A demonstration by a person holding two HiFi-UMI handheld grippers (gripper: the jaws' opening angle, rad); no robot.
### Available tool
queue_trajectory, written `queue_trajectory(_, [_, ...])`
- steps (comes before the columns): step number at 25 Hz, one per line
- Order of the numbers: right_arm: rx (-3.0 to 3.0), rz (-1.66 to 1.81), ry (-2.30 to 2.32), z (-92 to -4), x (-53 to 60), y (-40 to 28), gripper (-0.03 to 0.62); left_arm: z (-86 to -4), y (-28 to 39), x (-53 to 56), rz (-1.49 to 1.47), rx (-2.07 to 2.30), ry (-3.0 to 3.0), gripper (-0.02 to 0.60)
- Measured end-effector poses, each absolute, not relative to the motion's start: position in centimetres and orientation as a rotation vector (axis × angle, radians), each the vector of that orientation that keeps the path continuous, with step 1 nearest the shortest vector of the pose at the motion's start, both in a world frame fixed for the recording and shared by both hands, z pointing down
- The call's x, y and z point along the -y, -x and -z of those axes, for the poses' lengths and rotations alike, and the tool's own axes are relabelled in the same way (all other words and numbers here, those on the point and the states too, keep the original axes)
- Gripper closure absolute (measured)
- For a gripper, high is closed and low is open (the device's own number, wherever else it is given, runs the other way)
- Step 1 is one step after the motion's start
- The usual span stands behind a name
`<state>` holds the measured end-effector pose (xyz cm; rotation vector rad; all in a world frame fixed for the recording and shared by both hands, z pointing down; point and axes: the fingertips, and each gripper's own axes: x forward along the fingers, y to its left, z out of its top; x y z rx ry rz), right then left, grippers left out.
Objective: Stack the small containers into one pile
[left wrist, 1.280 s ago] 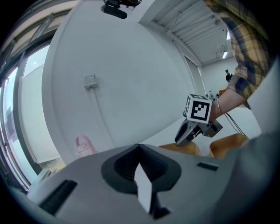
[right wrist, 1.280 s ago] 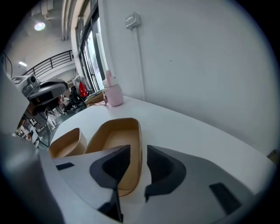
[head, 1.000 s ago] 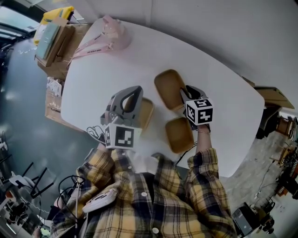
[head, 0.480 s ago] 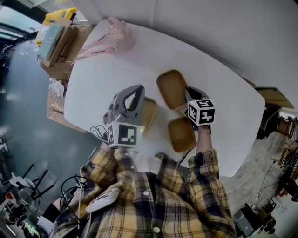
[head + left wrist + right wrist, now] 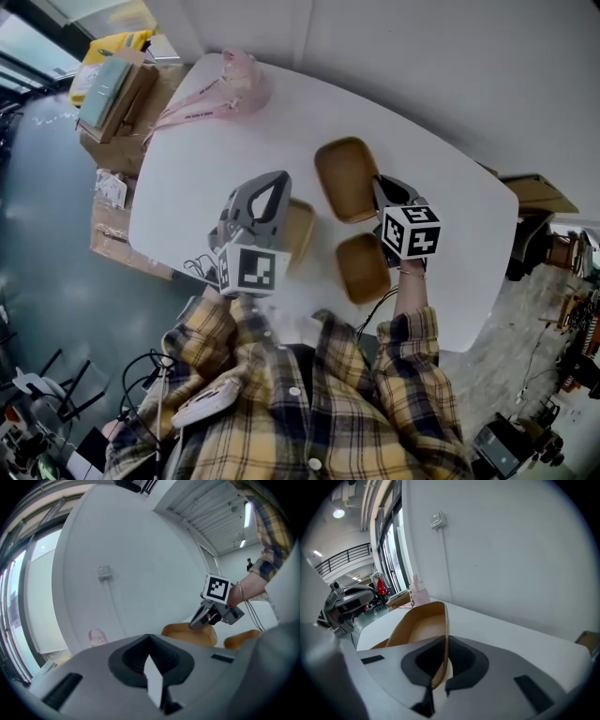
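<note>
Three shallow brown containers lie on the white table (image 5: 234,141). My right gripper (image 5: 382,194) holds the right rim of the far container (image 5: 342,176). In the right gripper view the jaws (image 5: 440,667) are closing, and that container's thin wall (image 5: 423,627) is pinched between them. A second container (image 5: 363,267) sits just in front of it, beside my right hand. The third container (image 5: 299,230) is partly hidden under my left gripper (image 5: 271,184), which hovers shut with nothing held (image 5: 152,679). The left gripper view shows the right gripper (image 5: 213,611) on the far container (image 5: 187,632).
A pink item with a lanyard (image 5: 230,80) lies at the table's far left corner. Cardboard boxes (image 5: 112,89) stand on the floor to the left, and another box (image 5: 539,192) past the right edge. Cables hang at the table's near edge (image 5: 197,267).
My right gripper's marker cube has shifted slightly down and to the right beside the far container's rim. The left gripper and the three containers stay where they were.
</note>
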<state>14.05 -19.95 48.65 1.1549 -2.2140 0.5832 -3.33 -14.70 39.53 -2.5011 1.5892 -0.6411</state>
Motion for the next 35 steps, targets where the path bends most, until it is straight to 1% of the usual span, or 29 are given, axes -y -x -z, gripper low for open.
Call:
queue_trajectory(5, [2.250, -0.555, -1.217, -45.3, 17.8, -14.6, 0.569, -38.2, 2.4, 14.0, 0.589, -1.520, 2.523, 0.563])
queue_trajectory(11, [2.252, -0.599, -1.295, -43.3, 13.2, -17.4, 0.569, -37.3, 0.9, 12.9, 0.554, -1.417, 2.555, 0.563])
queue_trajectory(23, [2.141, -0.822, -1.349, -48.8, 2.3, -21.1, 0.569, -38.2, -1.5, 11.6, 0.565, -1.245, 2.627, 0.563])
queue_trajectory(29, [2.089, -0.879, -1.326, -51.3, 0.2, -23.5, 0.569, -39.2, -2.1, 11.0, 0.609, -1.164, 2.631, 0.563])
queue_trajectory(35, [2.102, -0.870, -1.212, -53.0, 0.8, -23.4, 0.569, -39.1, -1.4, 10.7, 0.630, -1.161, 2.622, 0.563])
